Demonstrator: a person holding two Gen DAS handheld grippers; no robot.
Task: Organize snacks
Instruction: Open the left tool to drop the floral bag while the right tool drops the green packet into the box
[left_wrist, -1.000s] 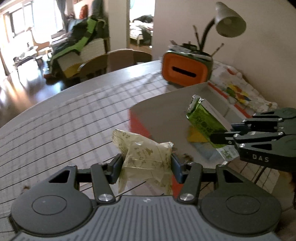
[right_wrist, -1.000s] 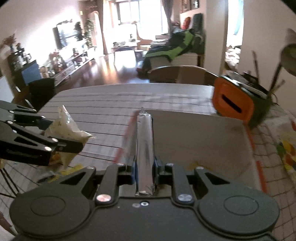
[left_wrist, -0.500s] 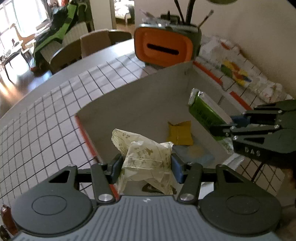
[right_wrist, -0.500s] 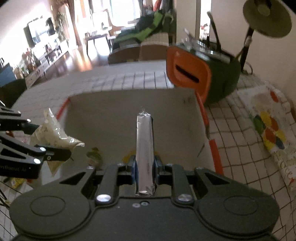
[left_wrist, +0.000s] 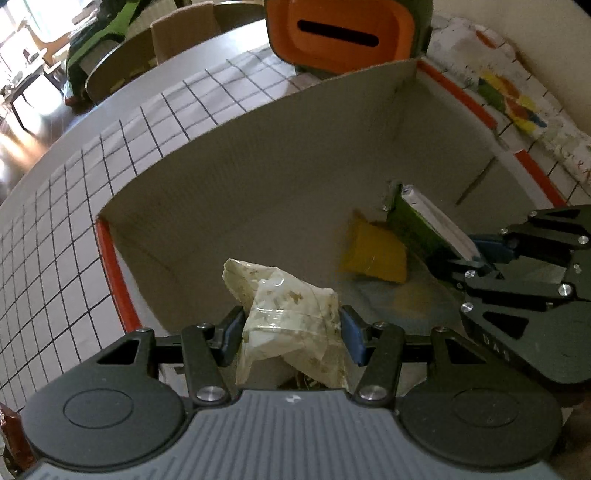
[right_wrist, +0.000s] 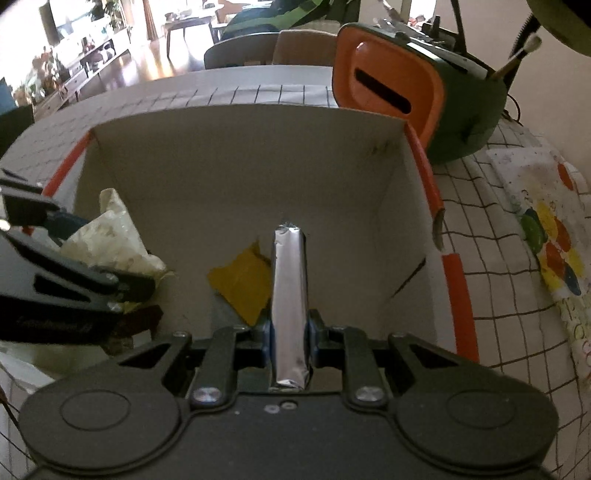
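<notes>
Holding both grippers over the open cardboard box, you have each one clamped on a snack. Your left gripper pinches a crumpled pale wrapper near the box's left wall. Your right gripper squeezes a green-and-silver packet edge-on above the box floor, just beside a yellow packet lying inside.

A home is shown — a living and dining room. A round table covered with a checked cloth is seen, with chairs set at its far edge. Beyond it a wooden floor, a low cabinet and a sunlit window are made out — a lamp stands by the wall.
</notes>
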